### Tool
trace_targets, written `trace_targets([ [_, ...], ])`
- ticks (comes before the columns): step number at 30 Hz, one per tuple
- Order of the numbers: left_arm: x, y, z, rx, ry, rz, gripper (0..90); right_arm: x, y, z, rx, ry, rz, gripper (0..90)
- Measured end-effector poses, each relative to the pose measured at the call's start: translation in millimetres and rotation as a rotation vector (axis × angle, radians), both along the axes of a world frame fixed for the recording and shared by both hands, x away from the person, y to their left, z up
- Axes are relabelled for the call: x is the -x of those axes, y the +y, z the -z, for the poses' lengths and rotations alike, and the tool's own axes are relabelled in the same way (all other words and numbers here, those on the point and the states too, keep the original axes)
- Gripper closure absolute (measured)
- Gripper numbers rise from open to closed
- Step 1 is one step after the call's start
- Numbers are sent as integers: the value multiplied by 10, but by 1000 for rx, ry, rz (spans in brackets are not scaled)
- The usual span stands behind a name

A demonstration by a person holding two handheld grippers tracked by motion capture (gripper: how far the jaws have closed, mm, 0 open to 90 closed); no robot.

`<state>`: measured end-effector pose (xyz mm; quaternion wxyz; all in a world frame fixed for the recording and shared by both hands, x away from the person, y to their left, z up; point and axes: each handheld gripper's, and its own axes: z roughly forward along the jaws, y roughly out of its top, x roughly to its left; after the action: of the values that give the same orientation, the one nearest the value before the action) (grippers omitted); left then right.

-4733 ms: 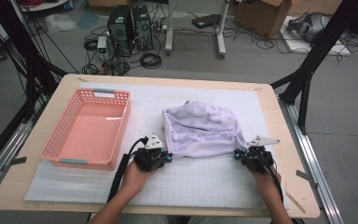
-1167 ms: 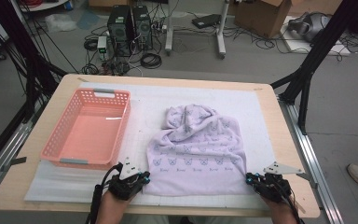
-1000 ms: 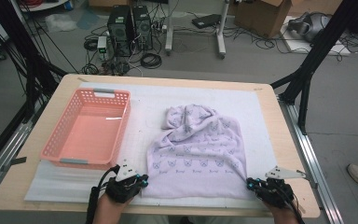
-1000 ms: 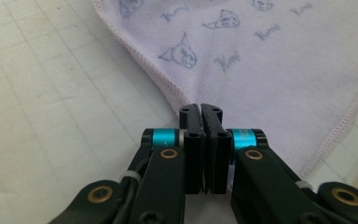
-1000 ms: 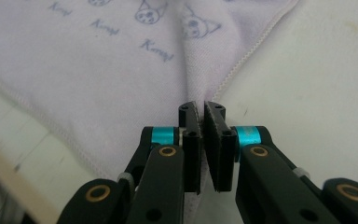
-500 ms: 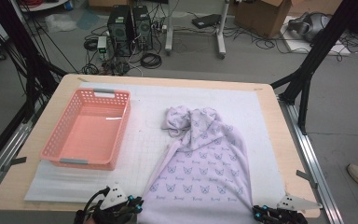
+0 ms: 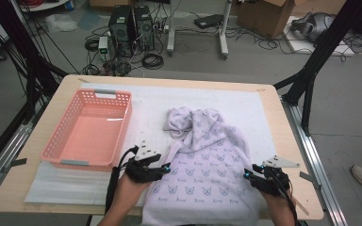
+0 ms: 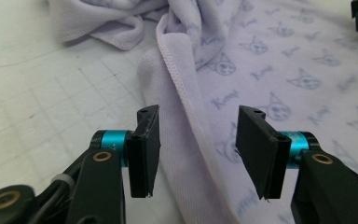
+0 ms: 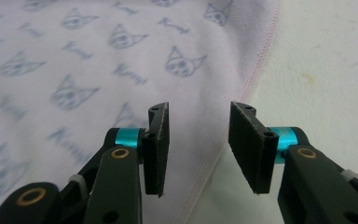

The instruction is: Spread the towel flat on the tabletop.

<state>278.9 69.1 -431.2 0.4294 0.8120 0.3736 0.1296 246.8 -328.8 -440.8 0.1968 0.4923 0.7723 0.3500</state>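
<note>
While we look down on one wooden table (image 7: 37,155) topped by one white gridded mat (image 7: 245,106), we count one pale lilac cloth printed with cat faces (image 7: 207,174), bunched at its far end and draped over the near edge, and one pink plastic basket (image 7: 89,129) to its left. Our left gripper (image 7: 166,169) and right gripper (image 7: 248,175) flank the cloth; both have just been opening, their jaws parted with a cloth edge lying loose between them.
</note>
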Motion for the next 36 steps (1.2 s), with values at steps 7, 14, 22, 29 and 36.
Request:
trace_targets([
  [7,-52,-27,107,-65,29,-32,857,-63,-45,23,-15,41,-60,860],
  [14,312,218,38,-17,24,7,862,217,-103,13,-43,66,-148,863],
  [22,785,397,55,-20,30,68,861,604,-175,-48,-55,90,-206,864],
  [29,954,504,17,9,30,63,696,861,-196,-38,-91,118,-246,742],
  [36,558,422,-118,99,-36,4,544,463,-83,-156,-100,13,-158,584],
])
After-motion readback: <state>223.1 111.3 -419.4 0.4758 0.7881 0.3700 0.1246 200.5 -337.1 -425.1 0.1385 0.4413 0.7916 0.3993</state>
